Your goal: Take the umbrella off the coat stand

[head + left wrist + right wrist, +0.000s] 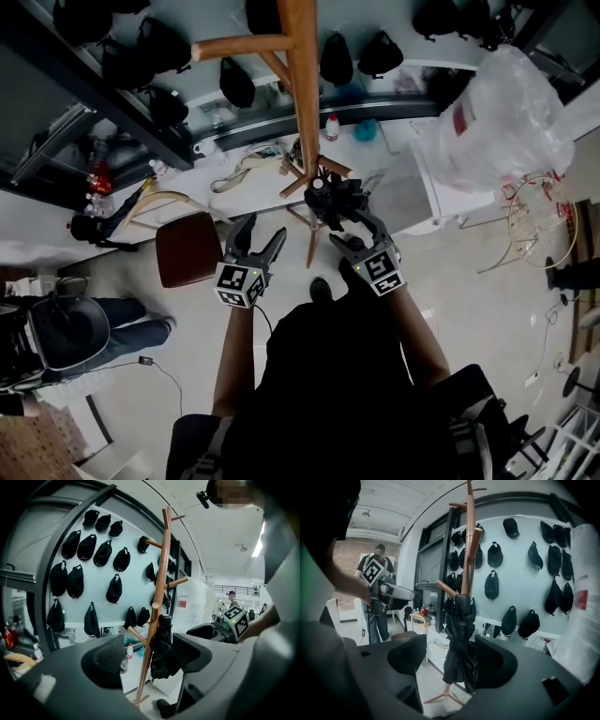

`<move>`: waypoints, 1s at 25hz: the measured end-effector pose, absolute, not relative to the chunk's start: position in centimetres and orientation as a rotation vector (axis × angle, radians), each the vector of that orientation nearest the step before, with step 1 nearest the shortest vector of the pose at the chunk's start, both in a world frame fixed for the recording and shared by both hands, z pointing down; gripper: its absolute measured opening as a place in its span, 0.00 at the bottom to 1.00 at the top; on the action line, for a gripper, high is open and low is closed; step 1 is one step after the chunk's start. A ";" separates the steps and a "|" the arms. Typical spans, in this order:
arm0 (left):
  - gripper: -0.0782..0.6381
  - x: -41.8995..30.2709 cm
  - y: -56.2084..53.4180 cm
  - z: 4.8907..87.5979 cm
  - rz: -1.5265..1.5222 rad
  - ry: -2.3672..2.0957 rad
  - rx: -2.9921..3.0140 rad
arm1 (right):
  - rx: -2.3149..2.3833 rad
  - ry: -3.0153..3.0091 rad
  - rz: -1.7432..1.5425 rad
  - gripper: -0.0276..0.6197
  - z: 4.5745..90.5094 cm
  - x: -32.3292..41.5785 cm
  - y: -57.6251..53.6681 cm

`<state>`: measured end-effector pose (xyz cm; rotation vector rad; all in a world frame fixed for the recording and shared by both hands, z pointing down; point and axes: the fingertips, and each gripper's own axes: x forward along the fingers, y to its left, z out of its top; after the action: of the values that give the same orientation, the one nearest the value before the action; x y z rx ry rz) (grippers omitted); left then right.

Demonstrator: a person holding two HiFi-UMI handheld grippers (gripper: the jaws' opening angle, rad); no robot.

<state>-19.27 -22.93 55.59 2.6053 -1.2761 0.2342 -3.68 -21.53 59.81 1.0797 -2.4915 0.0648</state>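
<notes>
The black folded fabric umbrella (pixel 458 653) hangs upright, stubby handle uppermost, against the slim light-brown wooden coat stand (pixel 469 541). It sits between the wide-apart jaws of the right gripper (pixel 452 660), nearer the right-hand jaw. From the left gripper (pixel 147 658) it lies ahead, beyond the spread jaws, beside the stand's pole

Even indoor light throughout, a bright ceiling strip (pixel 258 545) glaring, with strong fisheye bending and dark corners.
</notes>
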 end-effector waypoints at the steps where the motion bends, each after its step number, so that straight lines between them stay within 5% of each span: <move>1: 0.56 -19.6 -22.9 55.6 0.232 -1.286 2.600 | 1.072 -2.494 0.062 0.54 59.7 -4.0 -21.8; 25: 0.56 -20.1 -25.2 56.1 0.263 -1.383 2.540 | 1.023 -2.541 0.066 0.55 61.1 -5.1 -27.9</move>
<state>-20.11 -25.21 56.09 2.5403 -1.3834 0.2628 -5.06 -27.89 61.11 1.0234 -2.5412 0.0663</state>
